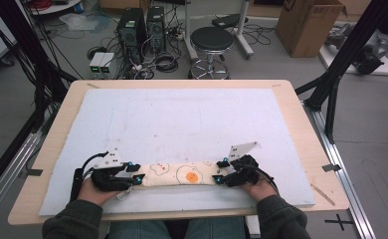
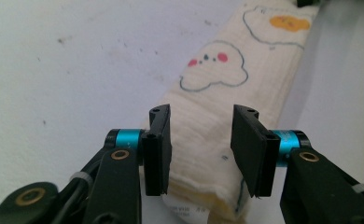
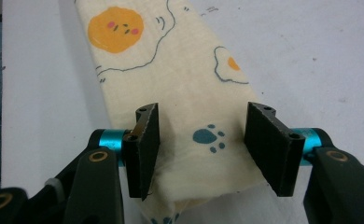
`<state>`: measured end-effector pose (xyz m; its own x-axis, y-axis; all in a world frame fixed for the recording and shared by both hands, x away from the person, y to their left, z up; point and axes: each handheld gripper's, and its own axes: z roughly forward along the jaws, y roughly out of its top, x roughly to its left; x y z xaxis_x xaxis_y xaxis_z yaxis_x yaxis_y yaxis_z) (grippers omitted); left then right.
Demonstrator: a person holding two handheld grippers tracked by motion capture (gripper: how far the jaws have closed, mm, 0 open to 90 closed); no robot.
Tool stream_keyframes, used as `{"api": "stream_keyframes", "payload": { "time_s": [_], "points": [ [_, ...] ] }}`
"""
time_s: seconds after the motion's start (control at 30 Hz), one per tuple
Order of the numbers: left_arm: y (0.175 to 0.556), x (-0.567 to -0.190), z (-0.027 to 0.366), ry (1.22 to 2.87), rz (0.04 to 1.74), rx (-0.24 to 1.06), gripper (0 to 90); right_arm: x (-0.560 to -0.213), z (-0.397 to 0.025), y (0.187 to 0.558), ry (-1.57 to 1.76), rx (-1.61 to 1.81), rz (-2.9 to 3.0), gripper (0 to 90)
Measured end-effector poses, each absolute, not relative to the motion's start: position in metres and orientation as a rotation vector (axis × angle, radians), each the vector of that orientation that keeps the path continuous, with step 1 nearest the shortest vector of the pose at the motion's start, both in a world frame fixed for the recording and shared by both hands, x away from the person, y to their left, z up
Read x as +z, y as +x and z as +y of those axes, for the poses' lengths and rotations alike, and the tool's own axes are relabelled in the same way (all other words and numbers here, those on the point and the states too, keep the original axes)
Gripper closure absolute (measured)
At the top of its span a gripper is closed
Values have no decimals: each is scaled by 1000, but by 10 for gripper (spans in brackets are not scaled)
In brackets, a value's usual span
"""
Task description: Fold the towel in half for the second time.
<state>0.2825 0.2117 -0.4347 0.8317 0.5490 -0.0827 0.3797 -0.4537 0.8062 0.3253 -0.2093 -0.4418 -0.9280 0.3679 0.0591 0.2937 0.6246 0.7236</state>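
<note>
Both tongs stand open, gripping nothing: left tongs (image 1: 138, 174) at the cloth's (image 1: 179, 174) nine o'clock end, right tongs (image 1: 219, 172) at three. Close both evenly on the ends before lifting.

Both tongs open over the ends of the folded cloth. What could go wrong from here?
1. The left tongs stand open astride one end of the cream folded cloth with egg and cloud prints; closing may pinch just the top layers, so the fold could open.
2. The right tongs straddle a rumpled corner; the grip may slip there.
3. The cloth lies near the front edge of the white foam mat; an uneven lift could drag it off.
</note>
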Motion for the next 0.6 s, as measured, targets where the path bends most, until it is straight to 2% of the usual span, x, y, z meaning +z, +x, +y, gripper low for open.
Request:
{"api": "stream_keyframes", "payload": {
  "time_s": [0.27, 0.6],
  "points": [
    [282, -441, 215, 2132, 667, 202, 524, -442, -209, 325, 554, 1200, 2748, 444],
    [280, -442, 212, 2153, 657, 236, 527, -443, -209, 324, 549, 1198, 2737, 439]
  ]
}}
